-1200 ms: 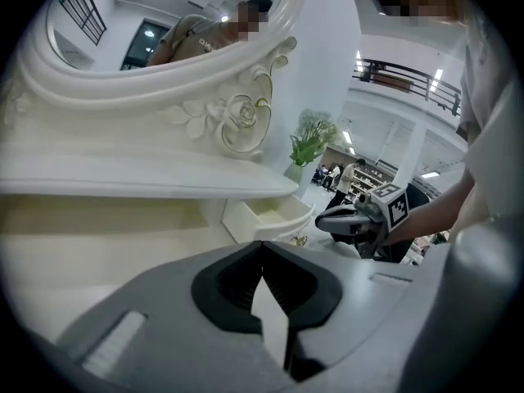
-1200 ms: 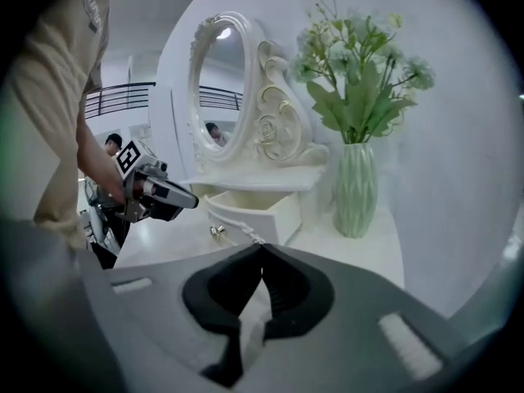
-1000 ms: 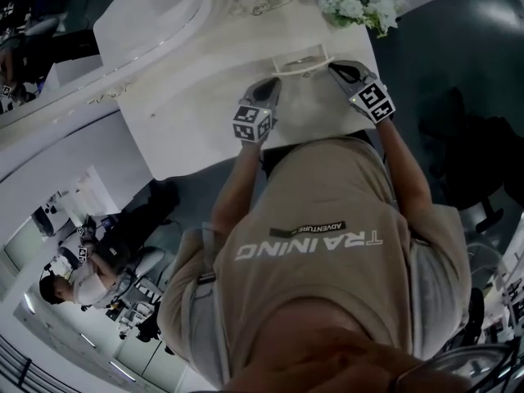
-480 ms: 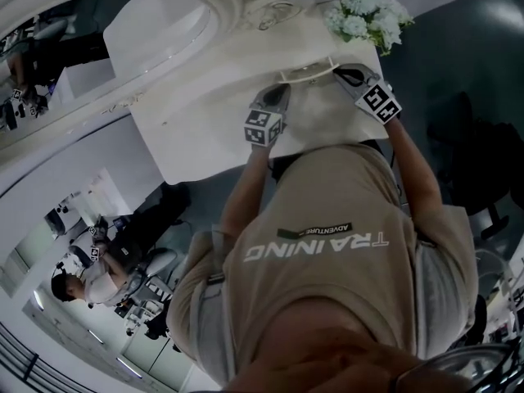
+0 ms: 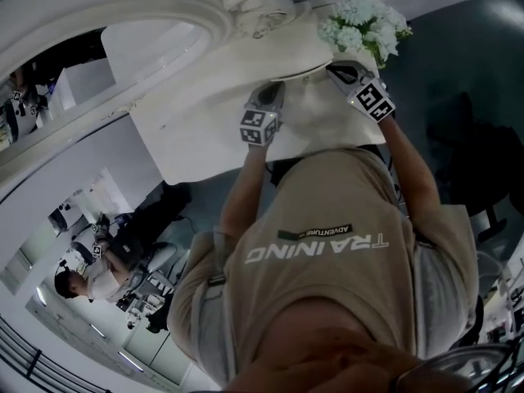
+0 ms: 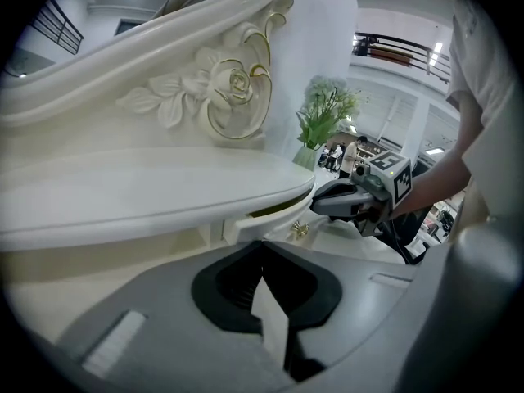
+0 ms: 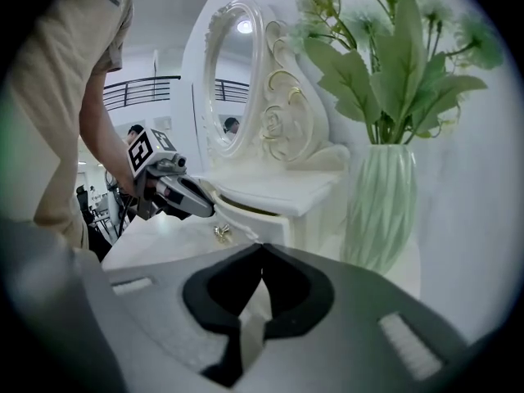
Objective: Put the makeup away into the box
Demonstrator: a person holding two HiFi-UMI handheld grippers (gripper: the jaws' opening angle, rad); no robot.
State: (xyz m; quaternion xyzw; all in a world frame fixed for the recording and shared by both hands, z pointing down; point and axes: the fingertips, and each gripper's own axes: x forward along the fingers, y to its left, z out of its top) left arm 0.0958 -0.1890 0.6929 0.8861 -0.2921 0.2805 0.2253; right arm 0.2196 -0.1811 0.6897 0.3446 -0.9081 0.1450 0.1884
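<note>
While the person in the beige T-shirt (image 5: 327, 244) stood at the white carved worktop (image 5: 196, 129) of a dressing table, both tools were held out over it, side by side and a little apart. The left hand-held gripper (image 5: 273, 88) had its two grey jaws pressed together, tip against tip, with nothing between them. The right hand-held gripper (image 5: 333, 67) was the same: its jaws were fully closed and pinched nothing. Both pointed forward and somewhat down, toward the raised white shelf (image 6: 164, 187) at the back of the worktop. Under this shelf was a small white drawer (image 7: 246, 217) with a little gold knob (image 6: 300, 229). The drawer stood slightly open, with a dark slit along its upper edge. The tips of both grippers were near the drawer front, one at each side of the knob, but I could not tell if either touched it. A pale green ribbed vase (image 7: 381, 211) with white flowers (image 5: 364, 19) and green leaves stood just beside the end of the shelf, on the right gripper's side. An oval mirror (image 7: 231, 88) in a white carved frame rose behind the shelf. Makeup could not be made out in any view, and which thing was the box I could not tell.
</note>
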